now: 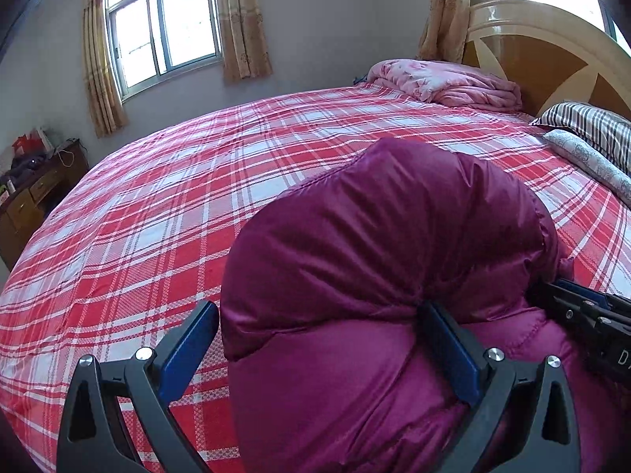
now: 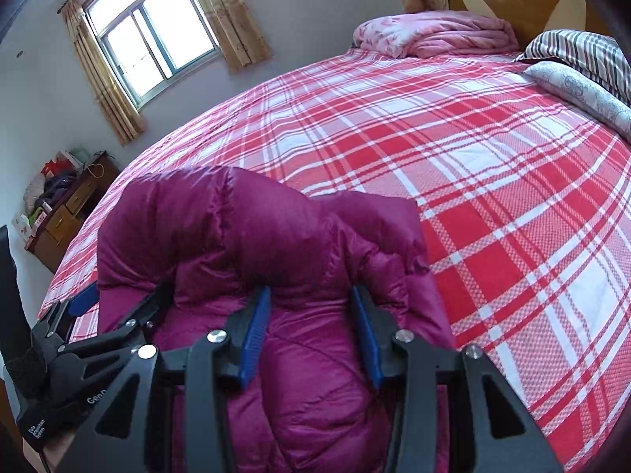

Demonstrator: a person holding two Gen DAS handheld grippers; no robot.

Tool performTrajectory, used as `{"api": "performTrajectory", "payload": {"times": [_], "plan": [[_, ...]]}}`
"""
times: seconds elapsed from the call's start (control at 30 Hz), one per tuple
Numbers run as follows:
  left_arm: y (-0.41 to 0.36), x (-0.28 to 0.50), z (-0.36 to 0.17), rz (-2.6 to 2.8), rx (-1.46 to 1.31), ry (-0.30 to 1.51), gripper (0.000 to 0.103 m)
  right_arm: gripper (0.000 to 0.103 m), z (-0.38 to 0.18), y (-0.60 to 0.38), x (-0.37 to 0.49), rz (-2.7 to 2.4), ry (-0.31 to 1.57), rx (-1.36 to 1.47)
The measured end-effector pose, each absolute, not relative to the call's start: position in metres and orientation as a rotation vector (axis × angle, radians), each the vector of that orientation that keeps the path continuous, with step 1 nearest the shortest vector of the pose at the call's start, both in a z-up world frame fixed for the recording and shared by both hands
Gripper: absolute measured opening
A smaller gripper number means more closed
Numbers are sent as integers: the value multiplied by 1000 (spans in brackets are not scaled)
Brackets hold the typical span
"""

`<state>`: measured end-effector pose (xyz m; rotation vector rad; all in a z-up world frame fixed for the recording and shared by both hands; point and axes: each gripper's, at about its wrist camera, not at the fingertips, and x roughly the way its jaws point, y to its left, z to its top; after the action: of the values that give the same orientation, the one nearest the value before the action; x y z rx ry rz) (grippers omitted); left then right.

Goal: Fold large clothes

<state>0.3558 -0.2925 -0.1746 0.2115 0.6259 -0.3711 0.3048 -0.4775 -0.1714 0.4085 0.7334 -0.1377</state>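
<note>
A puffy magenta jacket [image 1: 374,236] [image 2: 236,228] lies bunched on the near part of the red plaid bed sheet [image 1: 157,216] [image 2: 493,197]. My left gripper [image 1: 318,309] [image 2: 126,289] stands wide open around the jacket's left edge. Its right finger digs into the fabric, and its left finger sits just off the edge, over the sheet. My right gripper [image 2: 310,291] is shut on a thick fold of the jacket, and padding fills the gap between its blue pads. In the left wrist view the right gripper [image 1: 552,295] shows at the right edge, its tips buried in the jacket.
A folded pink quilt [image 1: 445,82] [image 2: 434,33] and a striped pillow [image 1: 591,126] [image 2: 579,55] lie by the wooden headboard [image 1: 552,51] at the far right. A cluttered wooden dresser [image 1: 35,197] [image 2: 67,213] stands left of the bed under a curtained window [image 1: 165,27].
</note>
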Motion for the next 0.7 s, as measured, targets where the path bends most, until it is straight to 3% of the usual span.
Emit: {"api": "performTrajectory", "payload": {"times": [0.7], "plan": [[-294, 362, -181, -382, 222, 659, 102, 46, -179, -475, 312, -150, 777, 384]]}}
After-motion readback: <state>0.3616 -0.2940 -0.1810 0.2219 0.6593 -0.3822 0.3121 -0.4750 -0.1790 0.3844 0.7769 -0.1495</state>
